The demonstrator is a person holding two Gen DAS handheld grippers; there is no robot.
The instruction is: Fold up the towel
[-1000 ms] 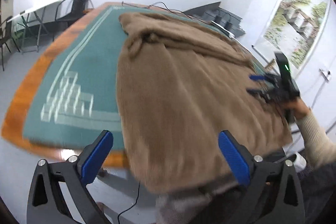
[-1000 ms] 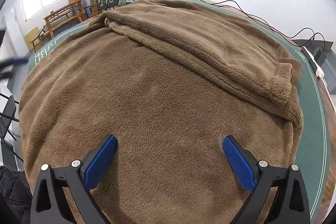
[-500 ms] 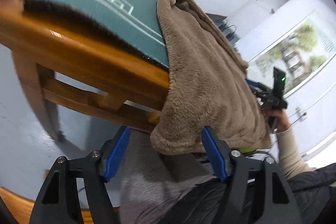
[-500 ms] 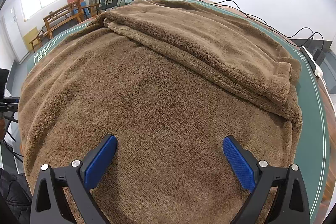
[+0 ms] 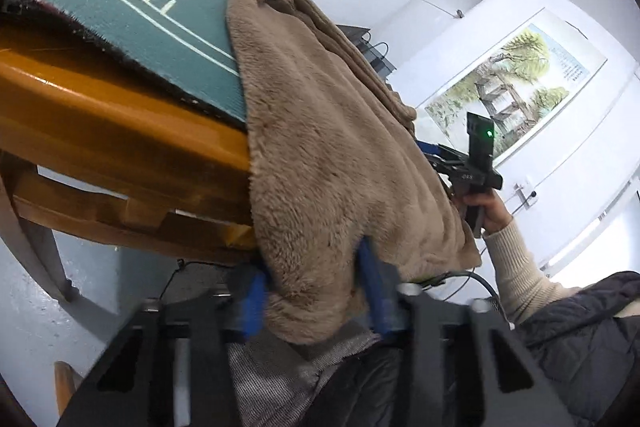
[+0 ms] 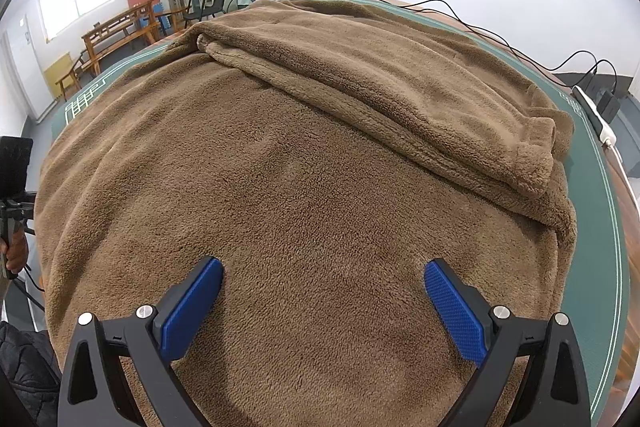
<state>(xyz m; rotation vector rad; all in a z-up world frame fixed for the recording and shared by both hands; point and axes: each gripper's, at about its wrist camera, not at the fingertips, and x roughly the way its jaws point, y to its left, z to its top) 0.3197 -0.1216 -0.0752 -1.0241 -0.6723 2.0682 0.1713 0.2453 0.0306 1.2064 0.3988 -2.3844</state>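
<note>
A brown plush towel (image 5: 320, 147) lies spread over a green mat (image 5: 160, 19) on a wooden table (image 5: 120, 131). Its near corner hangs over the table edge. My left gripper (image 5: 312, 299) sits below that edge, partly closed around the hanging corner, blue pads touching both sides of it. In the right wrist view the towel (image 6: 320, 167) has its far part folded back in a thick band. My right gripper (image 6: 322, 301) stands open just above the flat near part, with nothing between its fingers. The right gripper (image 5: 448, 163) also shows at the towel's right edge, held by a hand.
A person's dark jacket (image 5: 580, 327) and grey-clad legs lie close under the left gripper. A power strip (image 6: 592, 111) and cables lie at the mat's (image 6: 600, 207) far right. Chairs and wooden benches (image 6: 120, 35) stand across the room. A painting (image 5: 516, 83) hangs on the wall.
My left gripper dropped from above the table to below its edge, and its fingers narrowed around the hanging towel corner. The right gripper stayed still and open.
</note>
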